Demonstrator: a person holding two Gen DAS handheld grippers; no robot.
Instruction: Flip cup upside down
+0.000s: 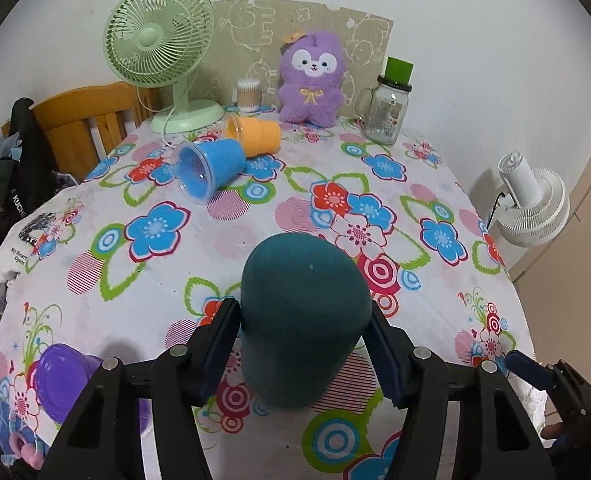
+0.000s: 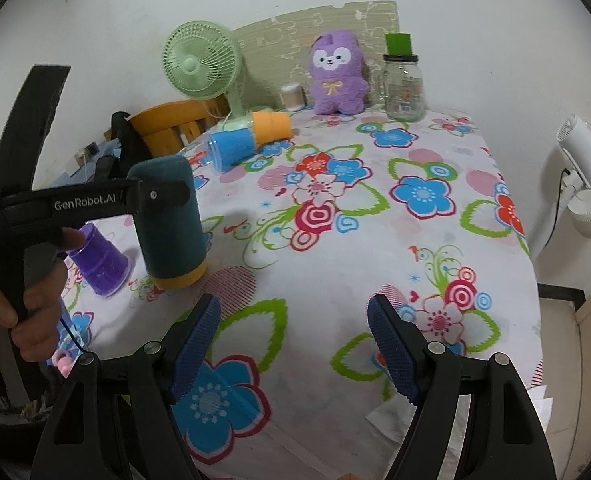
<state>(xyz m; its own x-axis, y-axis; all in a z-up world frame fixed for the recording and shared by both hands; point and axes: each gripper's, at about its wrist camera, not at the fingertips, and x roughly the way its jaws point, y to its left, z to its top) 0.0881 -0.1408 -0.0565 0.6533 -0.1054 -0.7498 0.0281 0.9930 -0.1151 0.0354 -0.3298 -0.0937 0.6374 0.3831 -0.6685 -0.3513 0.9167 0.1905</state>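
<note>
A dark teal cup (image 1: 303, 320) with an orange rim band stands upside down on the floral tablecloth; it also shows in the right wrist view (image 2: 171, 220). My left gripper (image 1: 301, 344) is shut on the teal cup, one pad on each side; it is seen from the side in the right wrist view (image 2: 155, 196). My right gripper (image 2: 295, 348) is open and empty above the near part of the table. A blue cup (image 1: 209, 168) and an orange cup (image 1: 255, 132) lie on their sides at the far left. A purple cup (image 2: 99, 264) stands upside down beside the teal cup.
At the back stand a green fan (image 1: 159, 52), a purple plush toy (image 1: 311, 80), a glass jar with a green lid (image 1: 387, 108) and a cotton-swab tub (image 1: 249, 94). A white fan (image 1: 531, 200) stands off the table's right edge. A wooden chair (image 1: 87, 120) is at the left.
</note>
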